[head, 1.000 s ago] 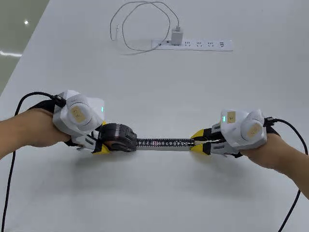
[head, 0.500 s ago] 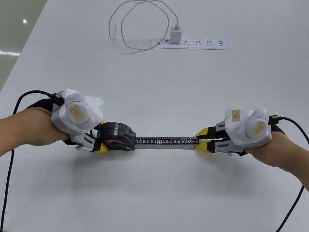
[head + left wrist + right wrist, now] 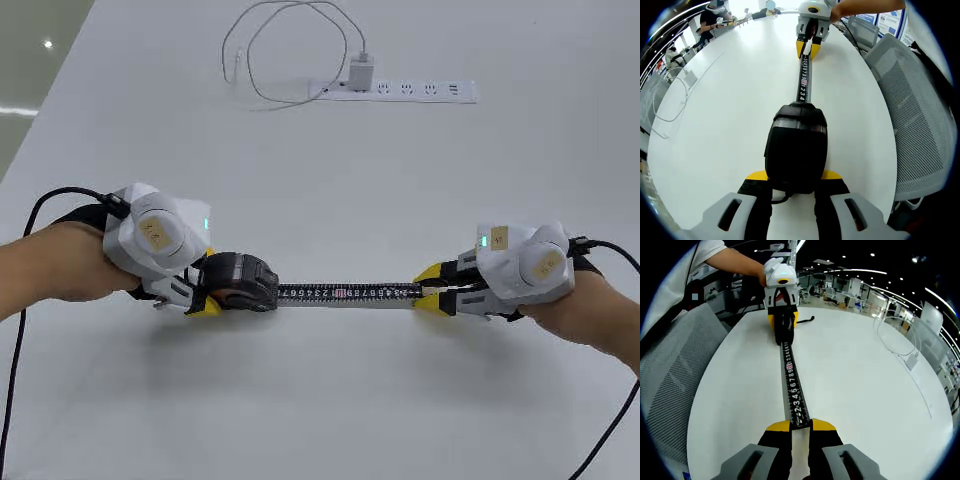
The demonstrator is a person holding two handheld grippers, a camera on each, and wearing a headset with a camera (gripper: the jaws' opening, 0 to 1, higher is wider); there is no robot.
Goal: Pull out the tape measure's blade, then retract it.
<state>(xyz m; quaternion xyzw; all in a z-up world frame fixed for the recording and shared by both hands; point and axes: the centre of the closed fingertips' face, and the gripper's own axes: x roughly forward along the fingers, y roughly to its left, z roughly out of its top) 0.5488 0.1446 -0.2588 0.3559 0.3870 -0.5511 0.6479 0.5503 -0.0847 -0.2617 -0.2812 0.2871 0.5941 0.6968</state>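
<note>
Your left gripper [image 3: 212, 292] clamps the tape measure case [image 3: 240, 282], right gripper [image 3: 430, 288] pinches the blade tip [image 3: 410, 292]: pull straight, level

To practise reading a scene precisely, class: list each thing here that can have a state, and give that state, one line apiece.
Black tape measure case: gripped, blade partly out.
Grey numbered blade: pulled out, stretched straight between the two grippers.
Left gripper: shut on the case.
Right gripper: shut on the blade's tip.
White charger: plugged into the white power strip.
</note>
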